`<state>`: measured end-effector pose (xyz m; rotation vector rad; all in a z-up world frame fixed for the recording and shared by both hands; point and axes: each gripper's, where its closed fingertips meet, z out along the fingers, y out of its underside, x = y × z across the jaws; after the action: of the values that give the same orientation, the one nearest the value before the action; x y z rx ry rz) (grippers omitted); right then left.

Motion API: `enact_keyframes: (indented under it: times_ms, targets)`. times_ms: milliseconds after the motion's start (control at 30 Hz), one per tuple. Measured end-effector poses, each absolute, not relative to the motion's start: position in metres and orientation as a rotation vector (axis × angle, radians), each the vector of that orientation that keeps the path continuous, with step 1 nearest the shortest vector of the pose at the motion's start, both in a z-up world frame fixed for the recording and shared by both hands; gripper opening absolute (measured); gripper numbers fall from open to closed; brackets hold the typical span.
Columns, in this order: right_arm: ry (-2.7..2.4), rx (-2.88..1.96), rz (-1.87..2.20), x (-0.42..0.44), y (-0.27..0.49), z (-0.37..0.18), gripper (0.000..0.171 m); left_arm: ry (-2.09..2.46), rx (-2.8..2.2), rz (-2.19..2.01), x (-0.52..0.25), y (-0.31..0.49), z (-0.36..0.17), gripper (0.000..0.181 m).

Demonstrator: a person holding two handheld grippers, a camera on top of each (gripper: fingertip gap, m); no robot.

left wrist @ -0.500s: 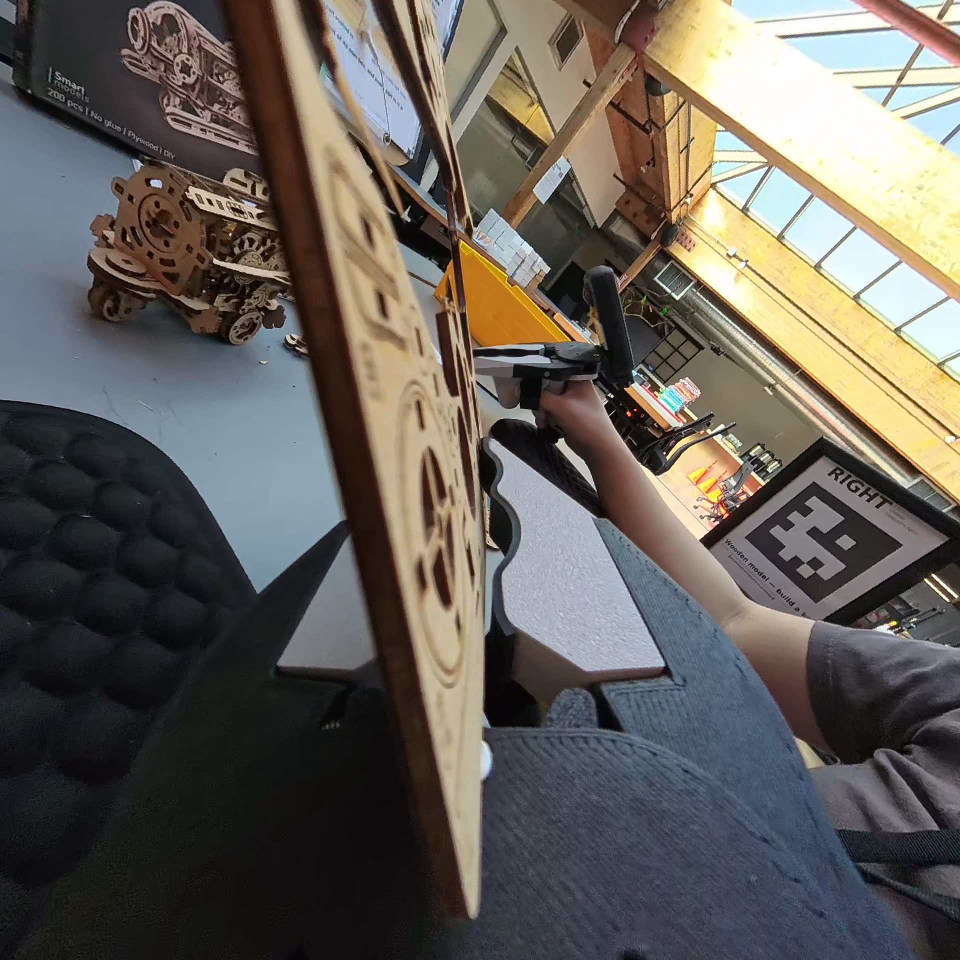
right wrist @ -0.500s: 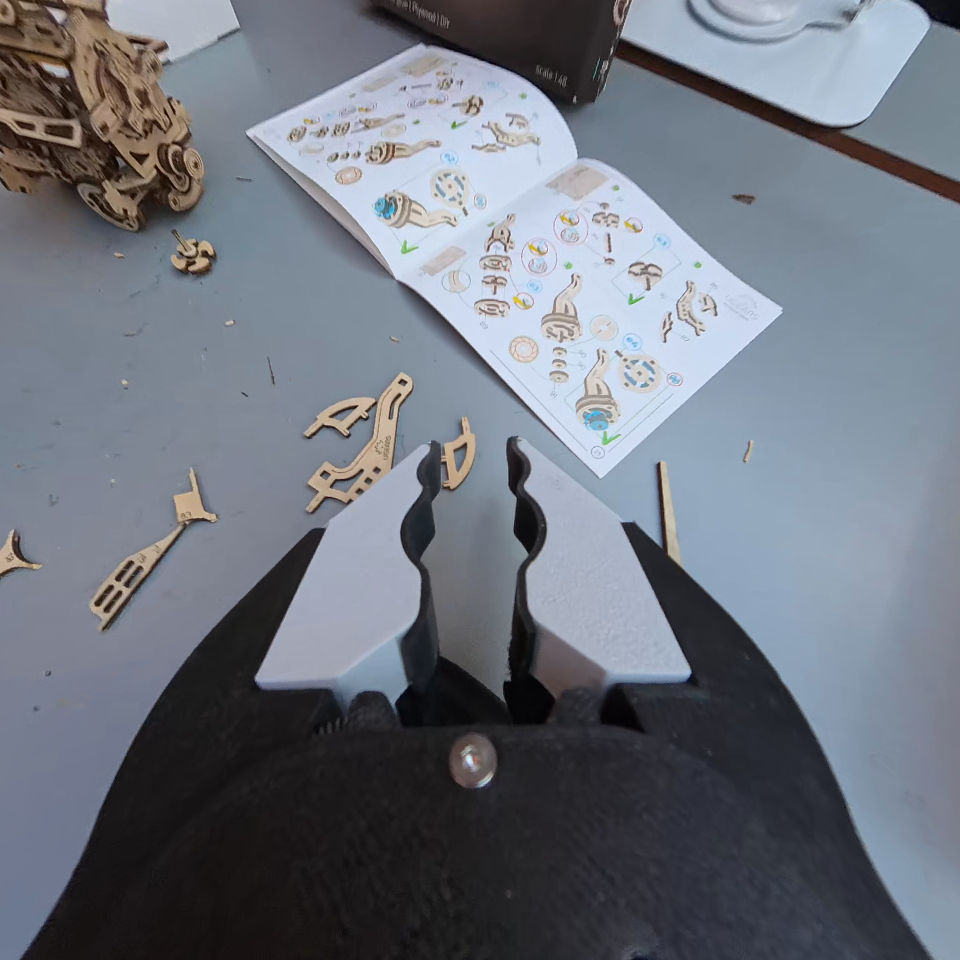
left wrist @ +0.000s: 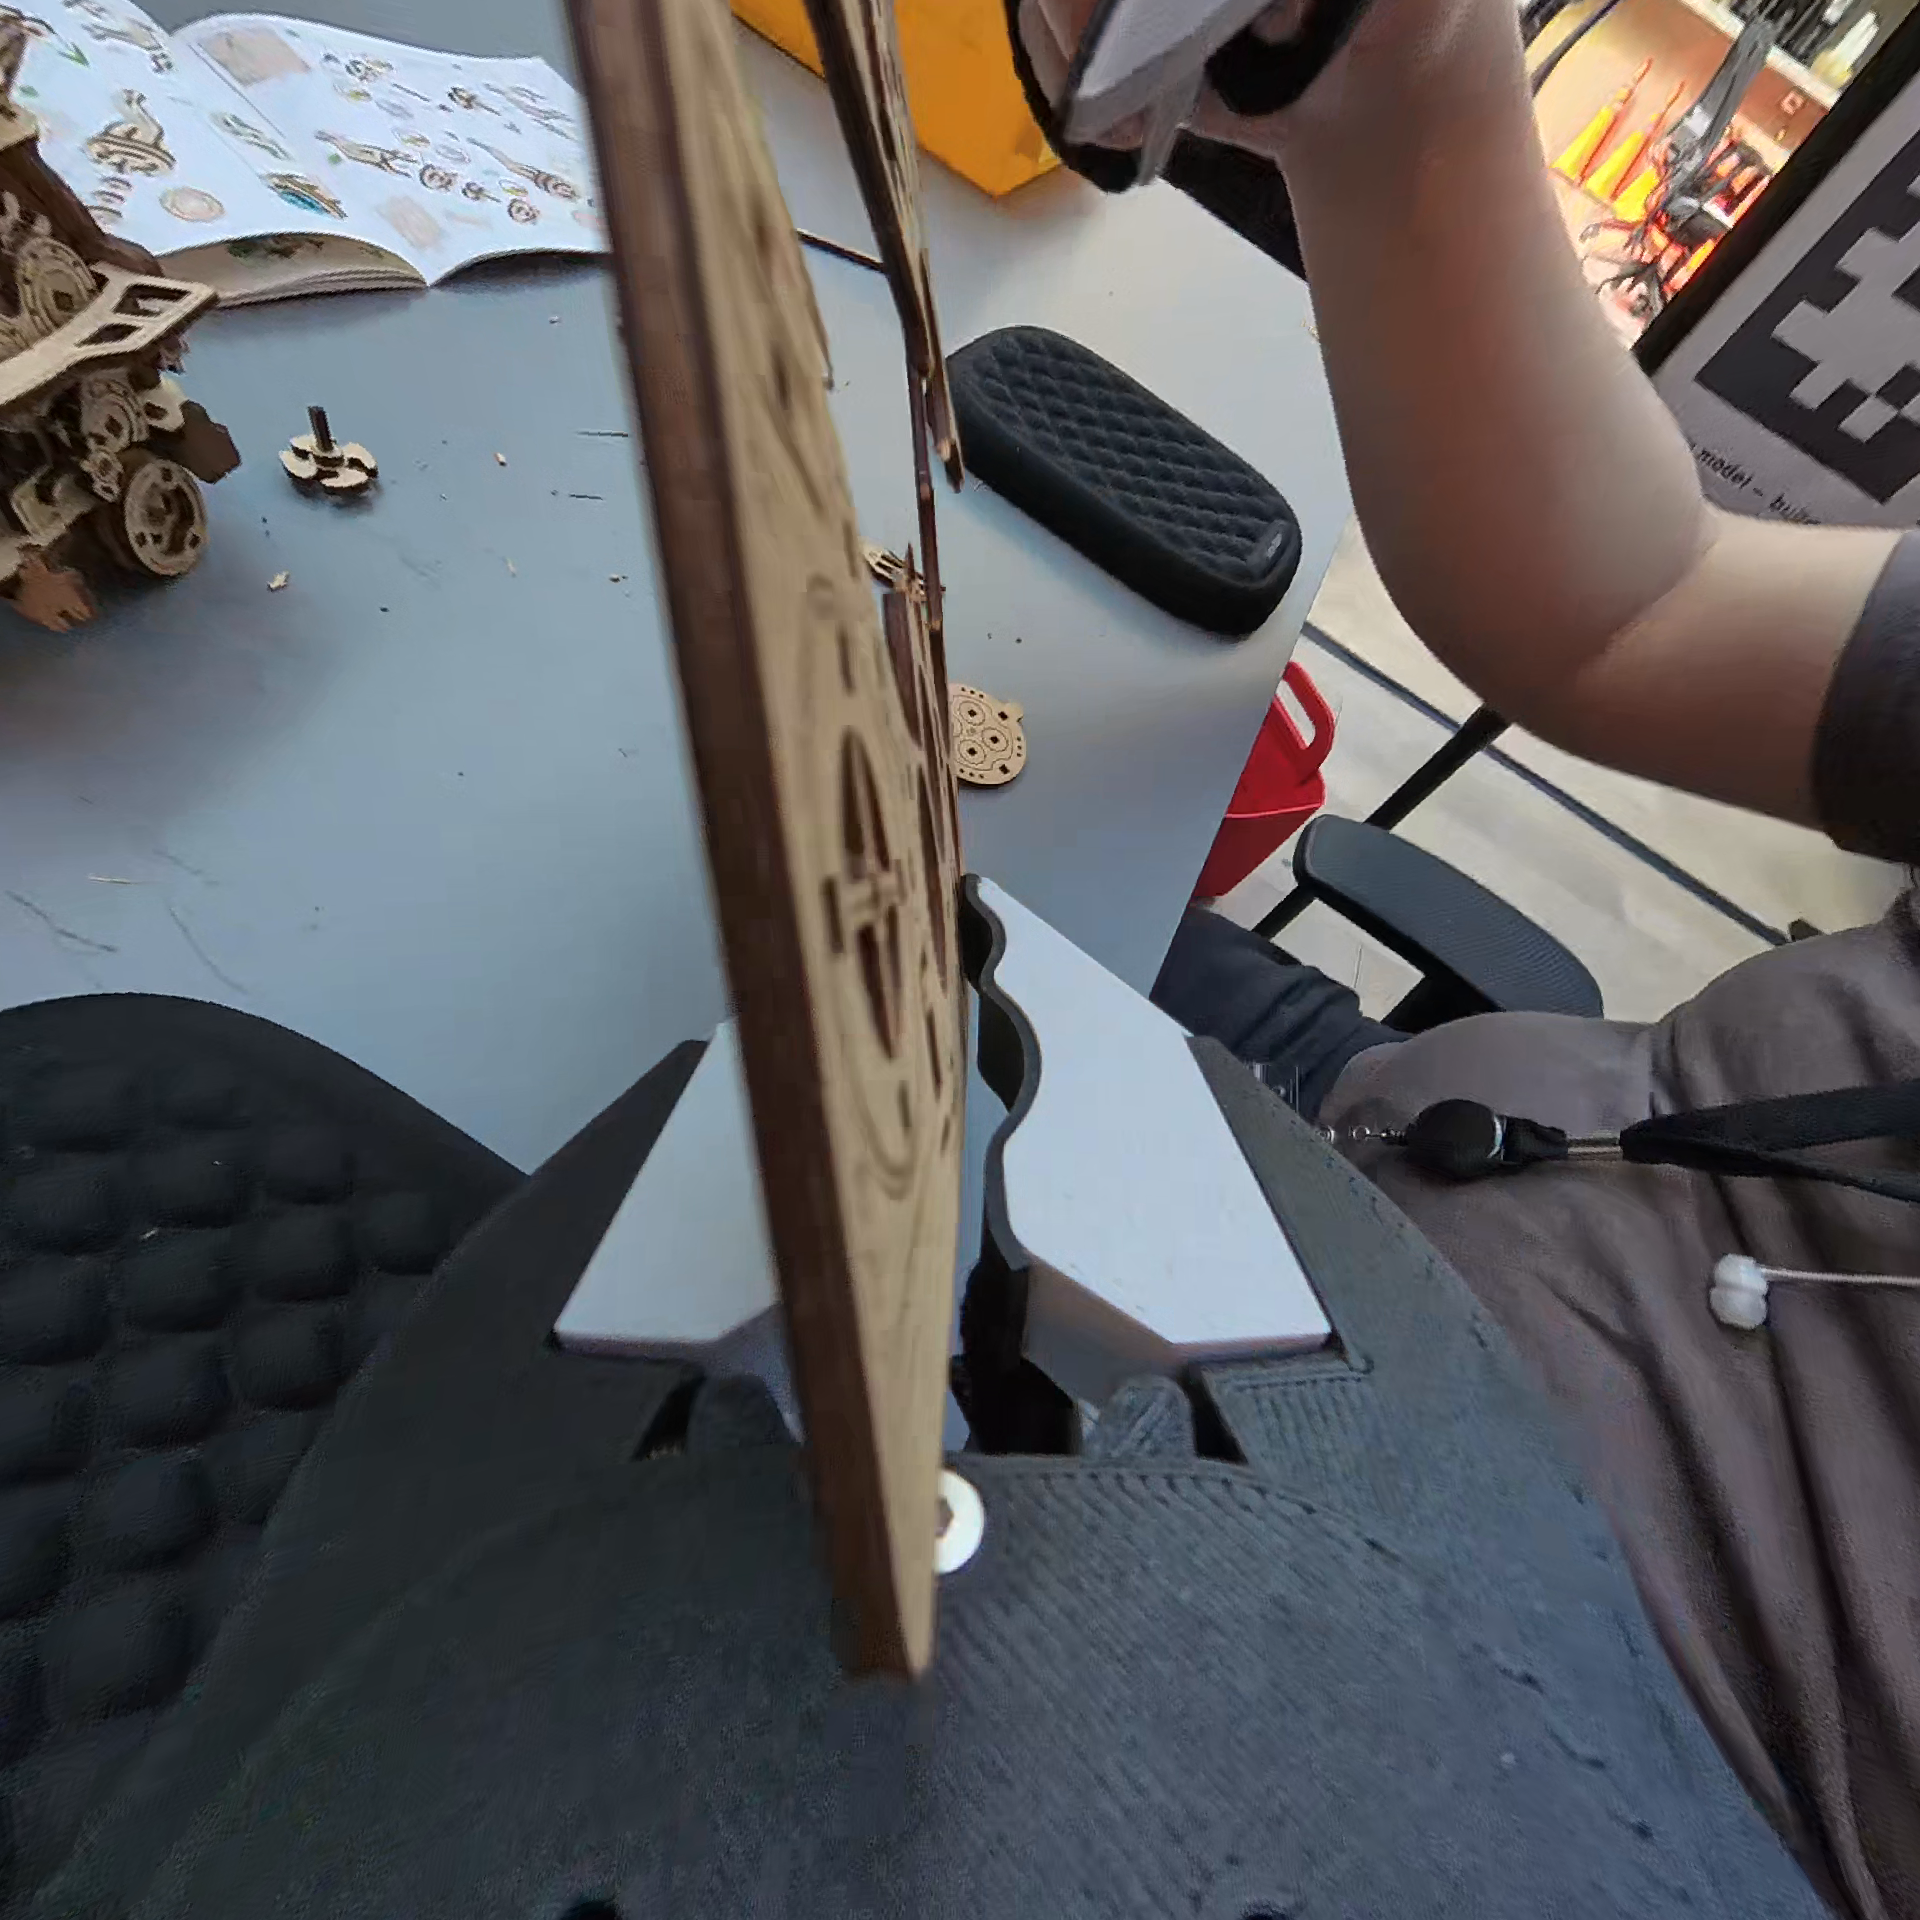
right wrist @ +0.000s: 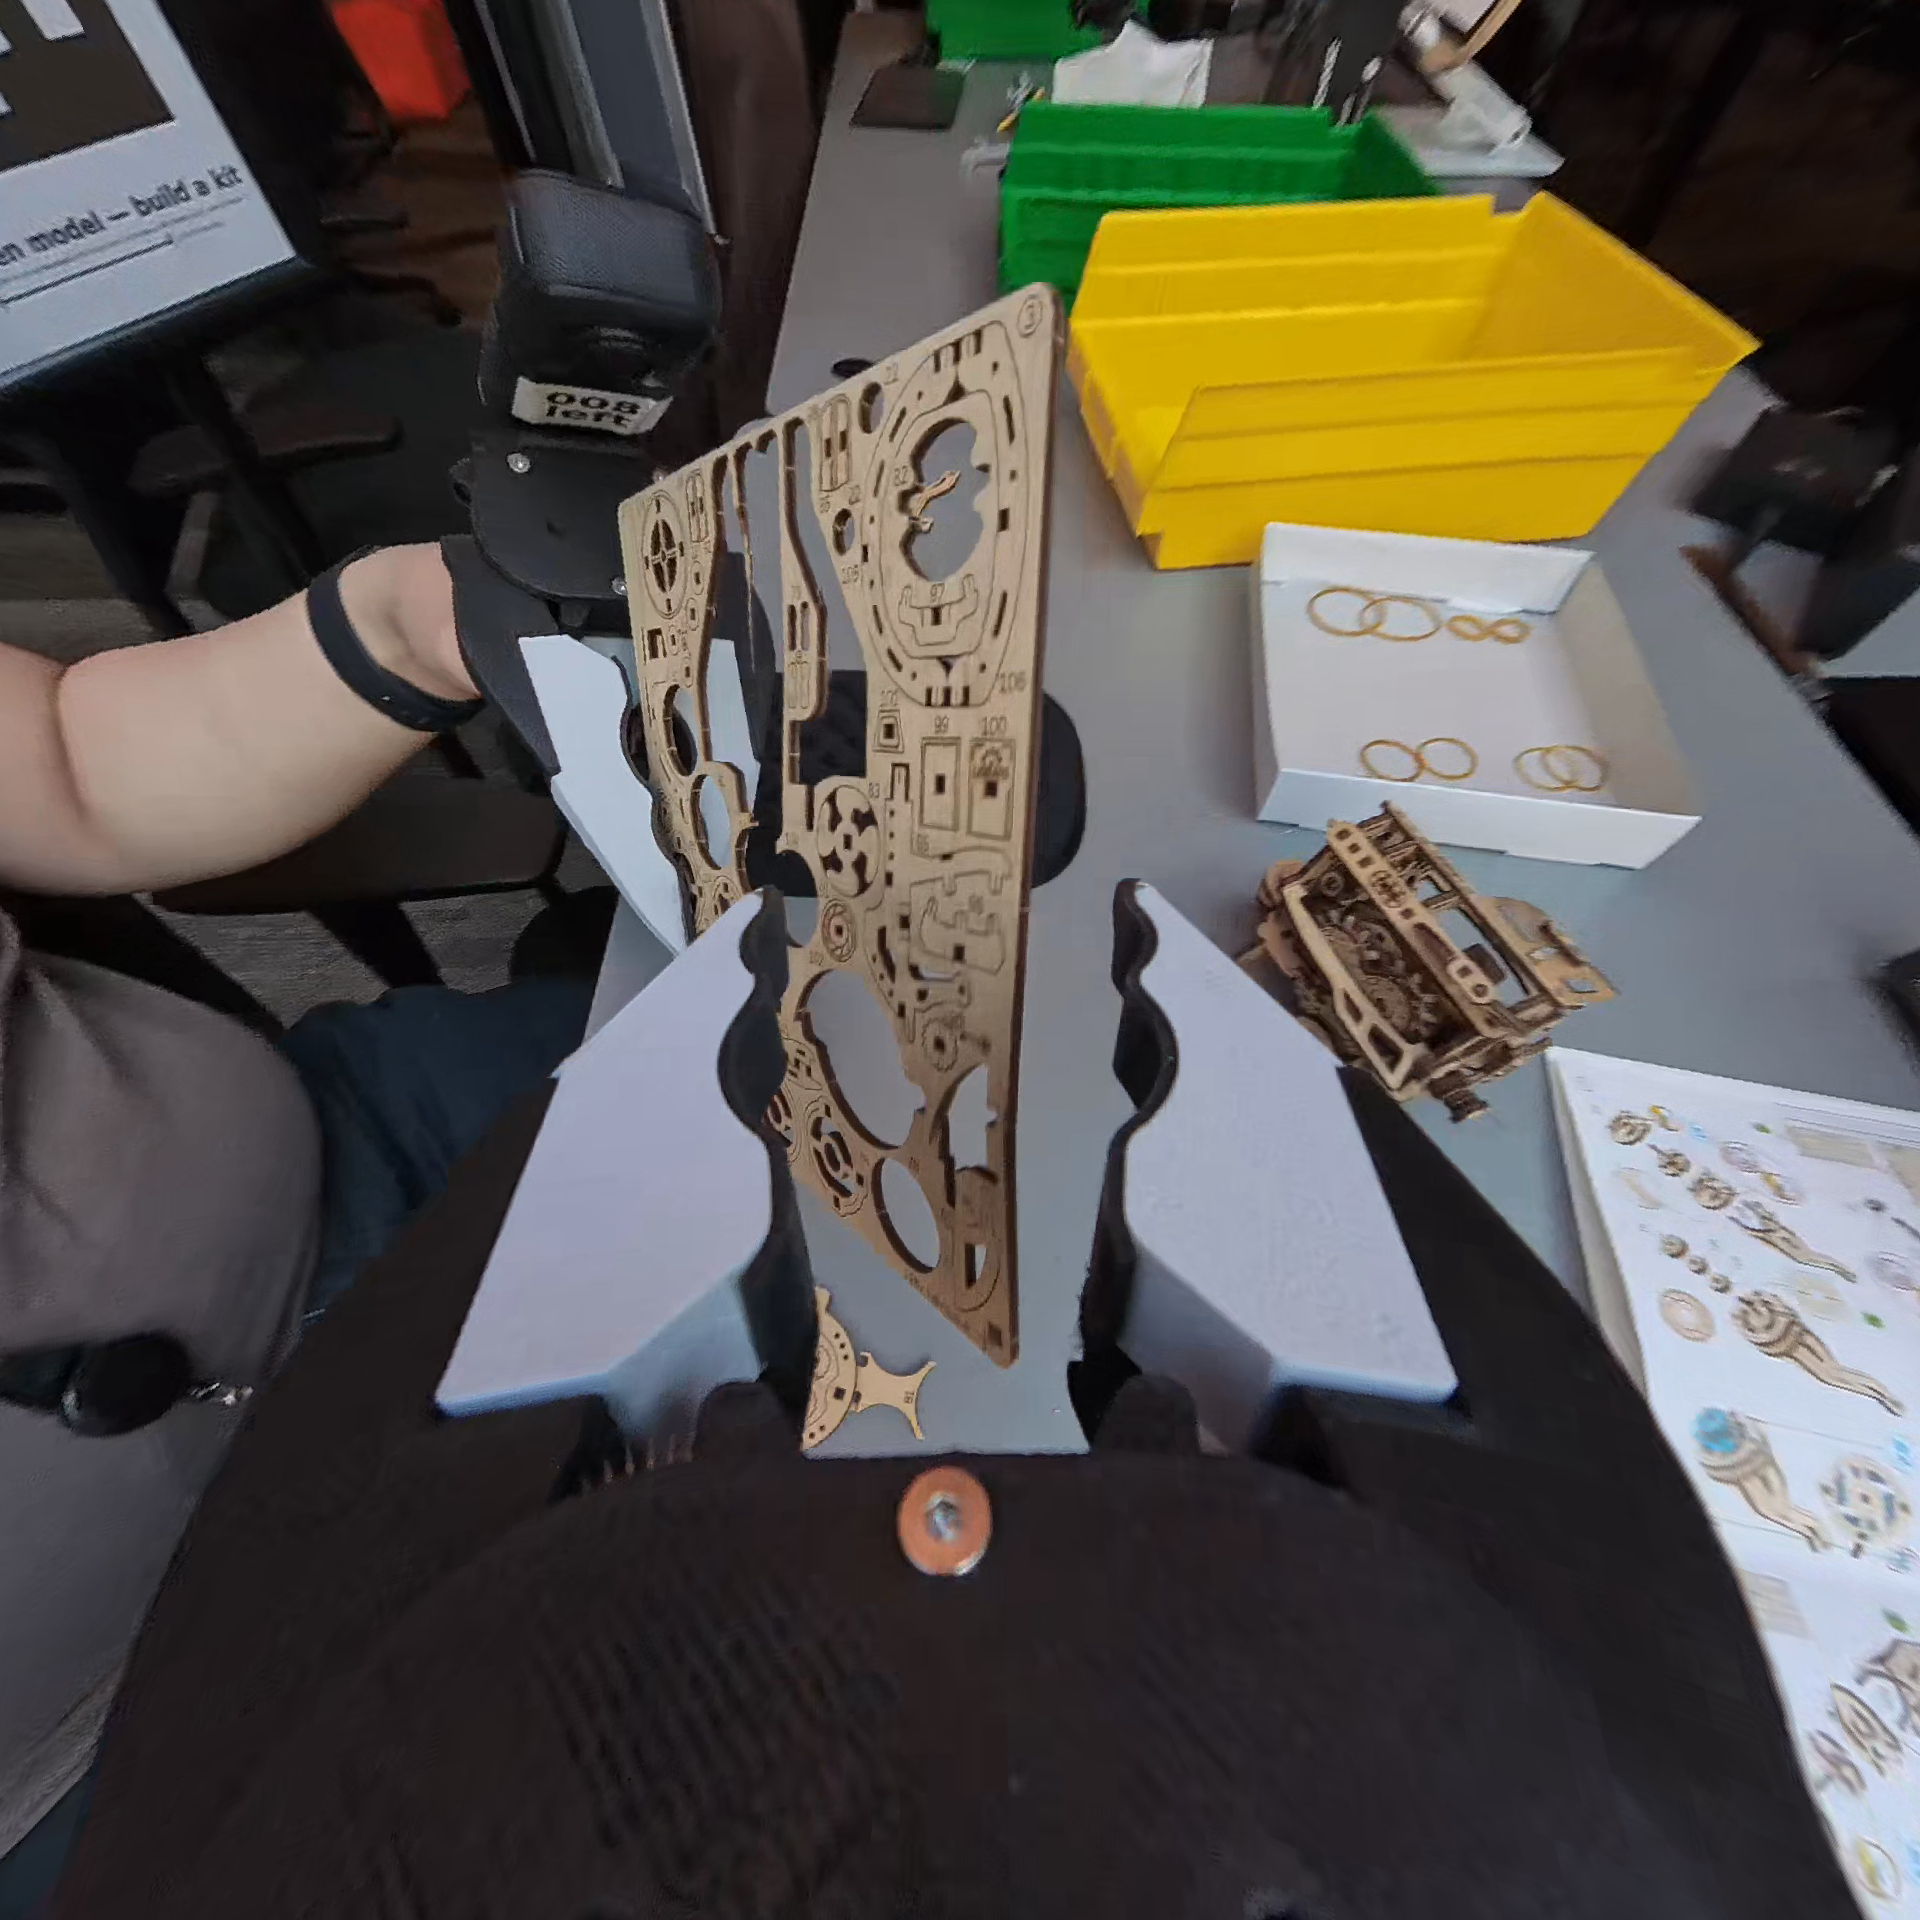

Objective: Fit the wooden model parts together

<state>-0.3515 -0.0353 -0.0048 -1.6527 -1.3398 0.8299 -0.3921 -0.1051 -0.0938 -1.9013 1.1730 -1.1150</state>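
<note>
grey table (right wrist: 1164, 727); left gripper (left wrist: 935, 1039) jaws clamped on wooden sheet (right wrist: 883, 727), right gripper (right wrist: 940, 1039) jaws wide, empty

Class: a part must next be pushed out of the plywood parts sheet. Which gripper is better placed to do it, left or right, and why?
Right. The right gripper is open and empty, facing the plywood parts sheet. The left gripper is shut on the sheet's edge, holding it upright.

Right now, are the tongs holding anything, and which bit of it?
The left tongs pinch the wooden parts sheet by one side edge, holding it upright above the table. The right tongs are open and hold nothing.
</note>
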Motion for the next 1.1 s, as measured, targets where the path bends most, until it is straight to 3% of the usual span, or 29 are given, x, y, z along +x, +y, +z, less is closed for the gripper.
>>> enact_keyframes:
  times_ms: [67,100,133,300,433,667,867,1100]
  targets:
    - [-1.408,-1.697,0.949,-0.359,-0.041,-0.010,0.045,1.221,-1.903,-1.115,-0.395,-0.110,-0.096,0.001]
    - [-1.448,-1.698,1.028,-0.362,-0.048,-0.010,0.023,1.232,-1.910,-1.114,-0.397,-0.112,-0.097,0.001]
    - [-1.471,-1.704,1.093,-0.365,-0.052,-0.011,0.014,1.234,-1.914,-1.107,-0.401,-0.112,-0.098,0.001]
    - [-1.406,-1.702,1.367,-0.387,-0.053,0.002,0.001,1.038,-1.855,-1.169,-0.424,-0.098,-0.084,0.004]
    - [-1.274,-1.689,1.536,-0.424,-0.044,0.018,0.001,0.821,-1.735,-1.290,-0.467,-0.093,-0.057,0.033]
    - [-1.069,-1.751,1.773,-0.536,-0.014,0.012,0.001,0.469,-1.755,-1.134,-0.592,-0.081,-0.068,0.034]
    - [-0.919,-1.964,1.947,-0.642,0.010,-0.045,0.001,0.154,-1.897,-0.852,-0.697,-0.071,-0.108,0.035]
    - [-0.855,-2.186,1.954,-0.694,0.026,-0.095,0.001,-0.010,-1.922,-0.774,-0.746,-0.074,-0.134,0.039]
